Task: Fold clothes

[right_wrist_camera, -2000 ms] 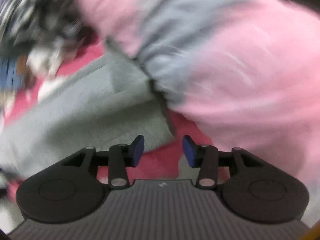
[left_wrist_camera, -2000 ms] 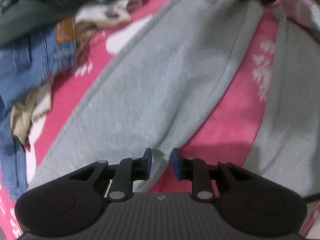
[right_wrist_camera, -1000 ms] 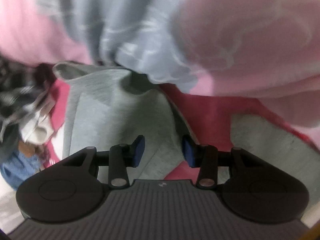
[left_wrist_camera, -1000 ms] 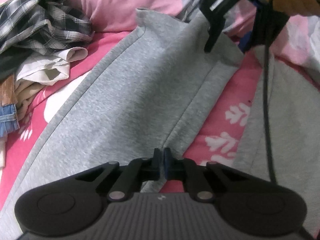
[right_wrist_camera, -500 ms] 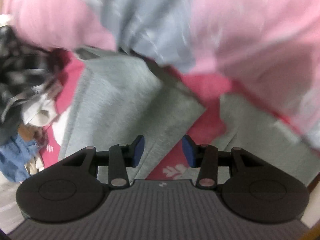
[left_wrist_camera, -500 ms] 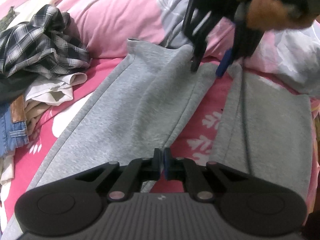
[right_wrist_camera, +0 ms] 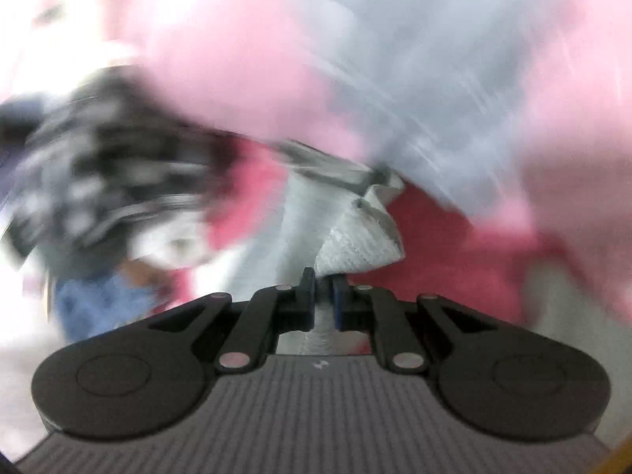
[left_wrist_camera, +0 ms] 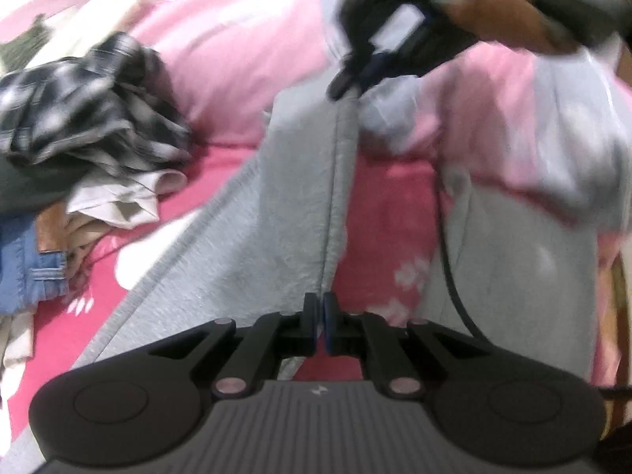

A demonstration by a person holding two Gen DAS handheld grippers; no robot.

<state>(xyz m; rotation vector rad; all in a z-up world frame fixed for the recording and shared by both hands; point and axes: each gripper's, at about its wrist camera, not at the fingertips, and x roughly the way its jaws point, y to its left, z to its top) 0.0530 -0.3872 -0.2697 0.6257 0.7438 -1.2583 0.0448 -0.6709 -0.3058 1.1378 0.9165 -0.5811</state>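
Observation:
Grey sweatpants lie spread on a pink bedspread, one leg running away from me, the other at the right. My left gripper is shut on the inner edge of the near leg. In the left wrist view my right gripper hangs at the top, held by a hand, at the far end of the same leg. In the right wrist view the right gripper is shut on a bunched fold of the grey sweatpants, which lifts off the bed.
A heap of clothes sits at the left: a plaid shirt, a beige garment and blue jeans. Pink and grey pillows lie behind the sweatpants. A black cable hangs down from the right gripper.
My right gripper has gone from open to shut on the far end of the grey leg. The left gripper stays shut on the near edge, and the leg now pulls up into a ridge.

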